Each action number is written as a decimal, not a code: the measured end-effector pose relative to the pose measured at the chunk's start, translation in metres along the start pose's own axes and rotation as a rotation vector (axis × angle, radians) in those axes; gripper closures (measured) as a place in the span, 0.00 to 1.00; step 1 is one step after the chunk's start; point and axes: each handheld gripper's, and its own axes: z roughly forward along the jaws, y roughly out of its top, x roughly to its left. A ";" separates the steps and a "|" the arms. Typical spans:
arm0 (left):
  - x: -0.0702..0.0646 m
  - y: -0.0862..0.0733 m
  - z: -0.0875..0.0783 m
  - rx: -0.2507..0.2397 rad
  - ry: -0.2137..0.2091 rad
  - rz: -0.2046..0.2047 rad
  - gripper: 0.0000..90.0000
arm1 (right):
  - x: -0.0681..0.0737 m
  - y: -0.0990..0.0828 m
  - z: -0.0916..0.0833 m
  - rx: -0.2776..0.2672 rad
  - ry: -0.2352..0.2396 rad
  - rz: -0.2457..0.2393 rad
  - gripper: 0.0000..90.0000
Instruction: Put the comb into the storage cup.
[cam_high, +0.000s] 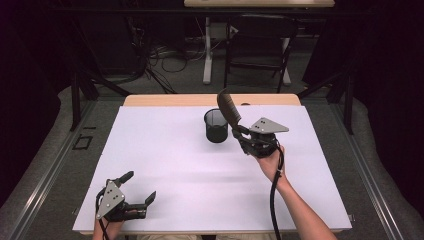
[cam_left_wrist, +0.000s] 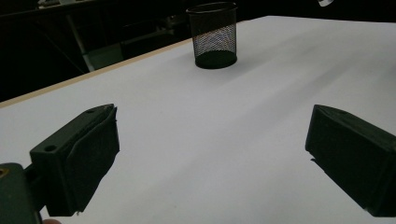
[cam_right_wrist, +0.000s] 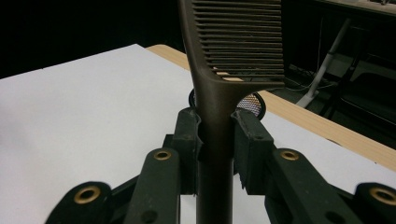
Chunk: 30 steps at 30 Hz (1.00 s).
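Brown plastic comb (cam_right_wrist: 233, 70), held by its handle: right gripper (cam_right_wrist: 215, 135) is clenched on it, both black pads pressed against the handle's sides just below the point where the toothed head begins. In the right gripper view the comb's long axis runs straight on from the jaws, handle toward the gripper, head away from it, teeth facing one side.

High view: right gripper (cam_high: 239, 131) sits just beside the black wire-mesh pen cup (cam_high: 216, 125), on the cup's right. Comb (cam_high: 229, 109) rises out of the gripper and leans up and to the left, its head ending above the cup's right-hand rim. Comb is in the air, clear of the table surface; whether it touches the cup rim, cannot tell.

Pen cup stands upright on the white table cover (cam_high: 175, 165). Its inside looks dark in the high view; contents cannot be made out. In the left gripper view the cup (cam_left_wrist: 214, 35) shows mesh wall and solid base band, and nothing sticks up above the rim.

Left gripper (cam_high: 138, 187) lies well apart from the cup, near the table's front edge on the cup's near-left side. Its jaws stand wide apart with only bare white cover between them, grasping nothing.
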 end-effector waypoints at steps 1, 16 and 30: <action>0.000 0.000 0.000 0.001 -0.001 0.000 0.03 | 0.000 0.000 0.000 -0.001 -0.001 0.000 0.81; 0.000 0.000 0.000 0.001 -0.002 -0.001 0.03 | -0.003 0.014 0.010 -0.002 -0.009 -0.010 0.81; 0.000 0.000 0.000 0.001 -0.003 -0.001 0.03 | -0.006 0.020 0.017 0.002 -0.014 -0.003 0.81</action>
